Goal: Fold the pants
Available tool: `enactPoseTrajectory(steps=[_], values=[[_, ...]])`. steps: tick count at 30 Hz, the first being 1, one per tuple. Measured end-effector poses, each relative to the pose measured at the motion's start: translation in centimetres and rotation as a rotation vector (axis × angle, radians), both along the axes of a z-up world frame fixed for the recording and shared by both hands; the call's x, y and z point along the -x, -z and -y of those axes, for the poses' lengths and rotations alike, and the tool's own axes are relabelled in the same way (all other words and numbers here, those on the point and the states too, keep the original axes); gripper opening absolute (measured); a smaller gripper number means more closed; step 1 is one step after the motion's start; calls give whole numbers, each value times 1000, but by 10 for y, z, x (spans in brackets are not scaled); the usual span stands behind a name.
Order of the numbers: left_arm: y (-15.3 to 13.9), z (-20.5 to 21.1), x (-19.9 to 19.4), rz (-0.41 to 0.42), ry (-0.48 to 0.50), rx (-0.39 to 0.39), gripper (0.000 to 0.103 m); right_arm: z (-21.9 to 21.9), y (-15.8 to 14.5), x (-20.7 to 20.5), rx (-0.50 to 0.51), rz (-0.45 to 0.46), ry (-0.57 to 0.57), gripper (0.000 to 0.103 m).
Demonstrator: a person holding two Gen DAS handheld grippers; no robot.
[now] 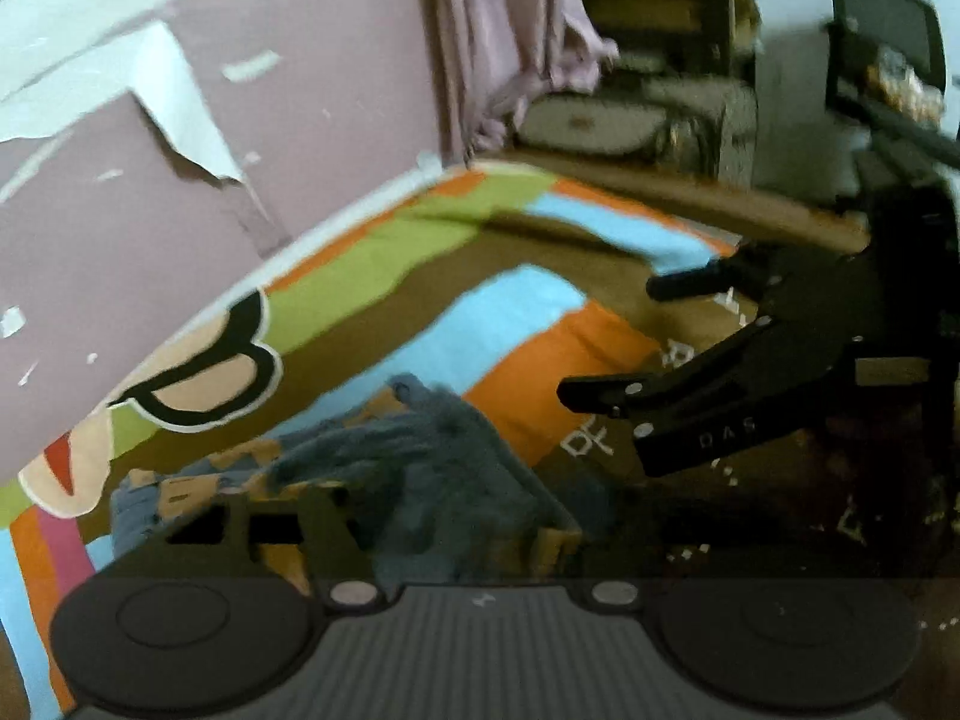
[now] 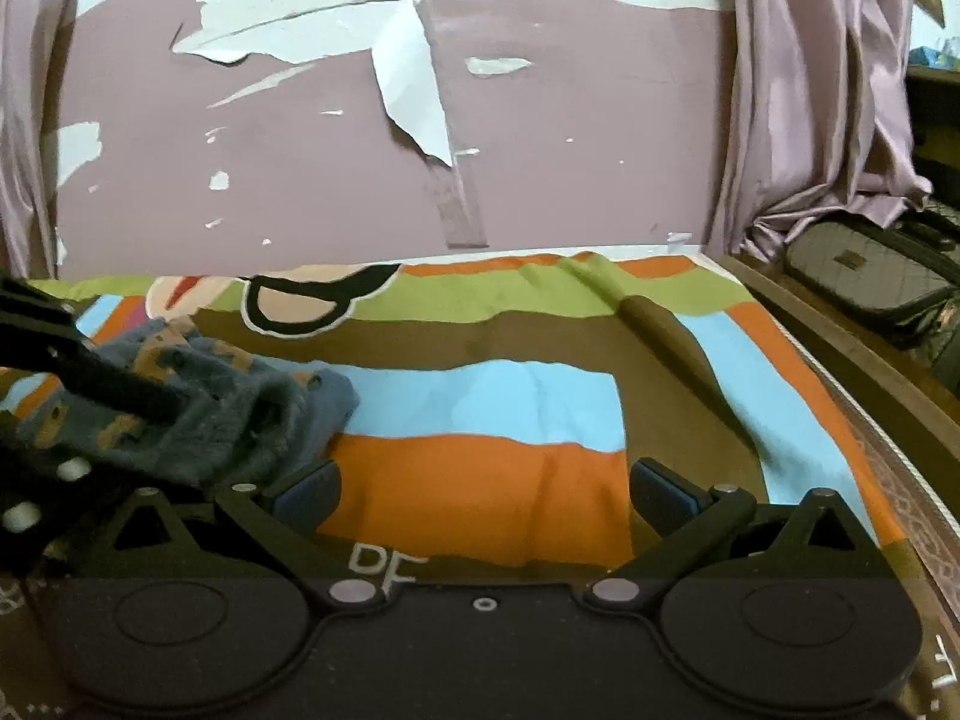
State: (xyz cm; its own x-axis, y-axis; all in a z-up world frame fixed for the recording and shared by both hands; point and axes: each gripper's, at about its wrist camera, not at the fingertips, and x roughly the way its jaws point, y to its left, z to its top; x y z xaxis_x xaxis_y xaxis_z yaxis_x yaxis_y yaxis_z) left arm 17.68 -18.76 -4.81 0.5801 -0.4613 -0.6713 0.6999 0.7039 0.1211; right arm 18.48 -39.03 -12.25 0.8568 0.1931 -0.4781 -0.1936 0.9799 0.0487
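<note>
Both claws hang over the striped bedsheet [image 2: 480, 396]. Right gripper [image 2: 480, 495] stands wide open, empty, blue pads [image 2: 663, 495] over the orange band. Left gripper [image 2: 102, 390] enters the right wrist view at nine o'clock, dark fingers across the pants [image 2: 240, 414]; whether it grips them I cannot tell. The pants, blue-grey fleece with tan patches, lie bunched at the sheet's nine o'clock side. At twelve o'clock the sheet meets a mauve wall [image 2: 336, 180] with peeling paint; at three o'clock runs a wooden bed edge [image 2: 864, 360], a grey bag [image 2: 870, 270] beyond. Most of the sheet lies bare. White letters "DF" [image 2: 387, 567] show near six o'clock.
</note>
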Motion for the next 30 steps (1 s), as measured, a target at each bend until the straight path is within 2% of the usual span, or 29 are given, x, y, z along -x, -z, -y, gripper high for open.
enactPoseTrajectory(steps=[3,7,9,10,11,13,14,16,18,20,21,22,23,25,27,29,30], values=[[0,-20,-1,-14,-34,17,70,-8,-11,-4,-59,13,-92,101],[21,-33,-3,-136,-27,3,69,-21,-15,-21,-227,-62,-199,92],[32,-32,-2,-156,-10,-15,68,-30,-11,-34,-270,-130,-208,79],[36,-31,0,-153,-1,-19,68,-34,-8,-40,-277,-167,-209,63],[38,-31,2,-150,7,-19,68,-38,-6,-43,-266,-188,-209,42],[41,-29,3,-157,19,-15,69,-43,-3,-44,-205,-204,-180,27],[42,-29,3,-162,24,-11,69,-44,-3,-44,-195,-207,-171,26],[41,-31,4,-170,32,5,70,-41,-1,-41,-196,-237,-133,26],[38,-36,5,-198,52,23,72,-38,3,-36,-177,-265,-81,37],[32,-41,4,-219,64,29,74,-33,1,-29,-161,-267,-39,52],[25,-48,3,-229,49,39,76,-32,-1,-25,-150,-260,-25,55],[19,-52,0,-222,22,55,83,-31,-5,-20,-125,-243,-5,60],[11,-59,0,-197,-17,75,93,-32,-9,-15,-102,-222,9,62],[-5,-76,-3,-101,-123,121,98,-35,-17,-10,-78,-181,12,65],[-14,-87,-11,-19,-231,129,103,-46,-24,-5,-49,-136,-16,72],[-14,-90,-24,41,-375,72,103,-63,-28,-5,-9,-107,-68,81],[-10,-91,-34,33,-449,24,103,-73,-28,-4,27,-91,-95,82]])
